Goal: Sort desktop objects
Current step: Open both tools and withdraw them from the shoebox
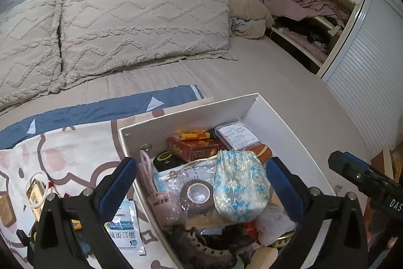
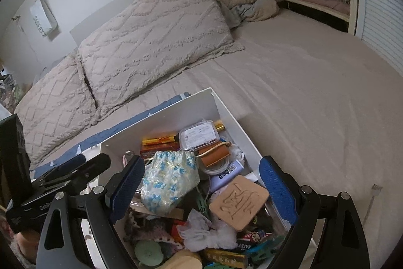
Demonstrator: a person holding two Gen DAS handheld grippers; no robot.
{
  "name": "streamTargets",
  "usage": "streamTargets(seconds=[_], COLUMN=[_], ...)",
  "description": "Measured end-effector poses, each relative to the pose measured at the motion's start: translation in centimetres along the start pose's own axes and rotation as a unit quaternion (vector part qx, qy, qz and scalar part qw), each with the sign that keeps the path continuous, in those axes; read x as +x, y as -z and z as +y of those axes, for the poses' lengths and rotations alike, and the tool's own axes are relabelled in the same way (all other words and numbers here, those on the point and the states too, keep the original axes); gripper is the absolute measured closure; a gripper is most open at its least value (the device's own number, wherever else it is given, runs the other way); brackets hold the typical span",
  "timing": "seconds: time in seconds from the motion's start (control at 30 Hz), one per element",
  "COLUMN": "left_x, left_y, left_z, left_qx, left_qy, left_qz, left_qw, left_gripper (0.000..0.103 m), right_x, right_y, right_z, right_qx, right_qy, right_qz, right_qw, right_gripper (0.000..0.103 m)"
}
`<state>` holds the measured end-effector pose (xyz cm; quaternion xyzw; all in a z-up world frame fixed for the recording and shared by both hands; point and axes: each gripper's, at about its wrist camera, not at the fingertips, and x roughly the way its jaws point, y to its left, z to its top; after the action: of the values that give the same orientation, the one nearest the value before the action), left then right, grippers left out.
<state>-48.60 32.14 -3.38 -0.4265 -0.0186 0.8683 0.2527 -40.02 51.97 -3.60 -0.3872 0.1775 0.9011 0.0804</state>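
Observation:
A white cardboard box [image 1: 191, 112] [image 2: 173, 107] full of small items sits on the bed. A blue-flowered drawstring pouch [image 1: 239, 185] [image 2: 168, 180] lies on top of the pile. Near it are a tape roll [image 1: 199, 196], a red box [image 1: 196, 149], a yellow pack [image 1: 192, 135] and a carved wooden coaster [image 2: 239, 203]. My left gripper [image 1: 201, 180] is open and empty above the box. My right gripper [image 2: 201, 185] is open and empty above the box too, and it shows at the right of the left wrist view [image 1: 362, 175].
On the patterned cloth [image 1: 75, 148] left of the box lie a printed sachet [image 1: 123, 226] and a gold item with a white ring [image 1: 37, 190]. Tufted pillows [image 1: 141, 17] lie at the bed's head. An open wardrobe with clothes [image 1: 302, 17] stands at the far right.

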Motion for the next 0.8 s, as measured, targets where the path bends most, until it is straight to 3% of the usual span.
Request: streamTargets(seconds=[0.2,0.3,0.8], left_x=[-1.6,-2.4,-7.2], left_y=[0.7,1.0,2.9], left_z=[0.0,-0.1,-0.6], left_qx=[0.009,0.014,0.023], left_qy=[-0.008,-0.008,-0.014], left_qz=[-0.012,-0.015,-0.054], left_qw=[0.9999,0.9998,0.9982], left_gripper=[0.0,0.0,0.0], right_x=[-1.0,-1.5,-4.8], right_y=[0.9,1.5,3.9], right_z=[0.1,0.4,1.1], right_qx=[-0.007,-0.018,-0.033], right_qy=[0.016,0.028,0.033], right_qz=[-0.012,-0.019,-0.035], right_qw=[1.0,0.999,0.998], right_gripper=[0.01,0.0,0.0])
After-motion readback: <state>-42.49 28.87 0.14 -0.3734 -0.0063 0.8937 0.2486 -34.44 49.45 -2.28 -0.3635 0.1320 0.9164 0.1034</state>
